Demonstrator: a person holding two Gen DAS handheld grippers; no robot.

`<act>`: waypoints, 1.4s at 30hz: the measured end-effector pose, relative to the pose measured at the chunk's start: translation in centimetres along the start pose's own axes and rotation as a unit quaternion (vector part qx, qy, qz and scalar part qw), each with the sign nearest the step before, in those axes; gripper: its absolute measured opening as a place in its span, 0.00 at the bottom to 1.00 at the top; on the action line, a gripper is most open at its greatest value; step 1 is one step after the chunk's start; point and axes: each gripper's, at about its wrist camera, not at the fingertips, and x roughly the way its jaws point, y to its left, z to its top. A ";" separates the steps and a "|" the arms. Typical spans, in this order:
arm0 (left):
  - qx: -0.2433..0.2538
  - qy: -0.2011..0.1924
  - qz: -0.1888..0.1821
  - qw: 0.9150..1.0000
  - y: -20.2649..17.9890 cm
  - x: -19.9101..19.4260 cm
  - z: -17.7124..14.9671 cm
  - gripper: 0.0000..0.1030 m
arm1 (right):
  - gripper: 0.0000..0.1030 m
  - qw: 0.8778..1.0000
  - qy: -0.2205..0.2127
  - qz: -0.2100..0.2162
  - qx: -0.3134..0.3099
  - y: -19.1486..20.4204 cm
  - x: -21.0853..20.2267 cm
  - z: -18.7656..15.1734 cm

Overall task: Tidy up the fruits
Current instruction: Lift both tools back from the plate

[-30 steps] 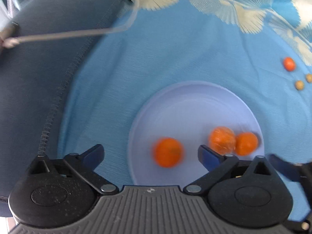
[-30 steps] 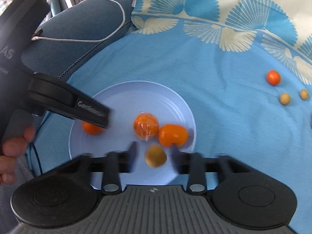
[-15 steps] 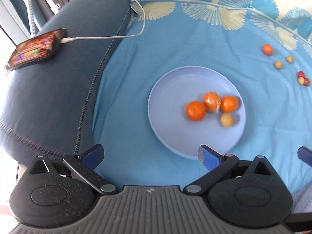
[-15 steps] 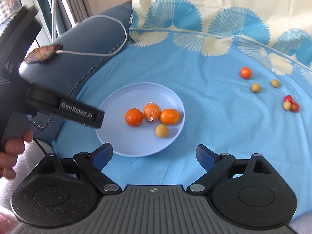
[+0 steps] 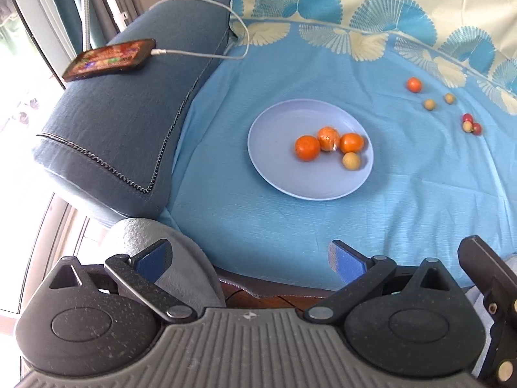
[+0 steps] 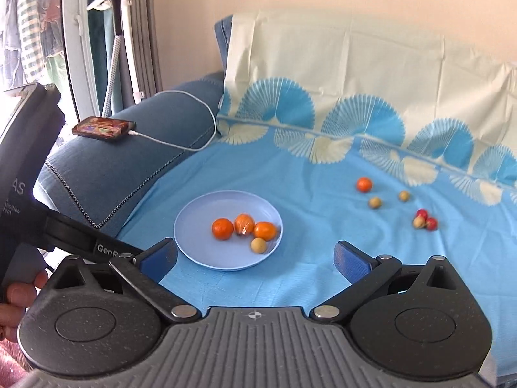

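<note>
A pale blue plate (image 5: 284,174) (image 6: 200,226) lies on the blue cloth. It holds three oranges, one of them wrapped in plastic (image 5: 328,135) (image 6: 244,223), and a small tan fruit (image 5: 351,161) (image 6: 258,245). On the cloth to the right lie a small orange (image 5: 414,84) (image 6: 364,184), two tan fruits (image 5: 429,104) (image 6: 374,202) and a cluster of red and tan fruits (image 5: 471,123) (image 6: 425,220). My left gripper (image 5: 250,257) is open and empty, well back from the plate. My right gripper (image 6: 255,257) is open and empty, also back from the plate.
A blue sofa armrest (image 5: 129,106) at the left carries a phone (image 5: 110,59) (image 6: 103,128) on a white charging cable (image 5: 200,53). The left gripper's body and the hand holding it (image 6: 29,194) fill the right wrist view's left side. A garment steamer (image 6: 113,32) stands behind.
Both grippers have pulled up and back from the plate. The right one opened, leaving the tan fruit on the plate. An orange rolled against the other two.
</note>
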 end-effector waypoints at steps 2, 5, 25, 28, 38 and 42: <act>-0.003 -0.010 0.000 1.000 0.2 -1.0 -0.4 1.00 | 0.99 1.000 -0.009 -0.001 -0.006 0.1 -1.1 -0.3; -0.008 -0.027 0.000 1.000 0.3 -2.3 -1.0 1.00 | 0.99 1.000 -0.021 -0.003 -0.013 0.3 -2.6 -0.6; -0.009 -0.105 0.019 0.994 1.1 -7.4 -3.1 1.00 | 0.99 0.997 -0.071 -0.007 -0.027 1.7 -6.2 -0.9; -0.007 -0.106 0.017 0.994 1.1 -7.4 -3.1 1.00 | 0.99 0.997 -0.069 -0.009 -0.032 1.9 -6.2 -0.9; -0.006 -0.098 0.016 0.995 1.2 -6.6 -2.9 1.00 | 0.99 0.998 -0.058 -0.008 -0.037 2.1 -5.7 -0.9; 0.003 -0.093 0.018 0.996 1.0 -6.1 -2.6 1.00 | 0.99 0.998 -0.050 -0.009 -0.032 1.9 -5.1 -0.9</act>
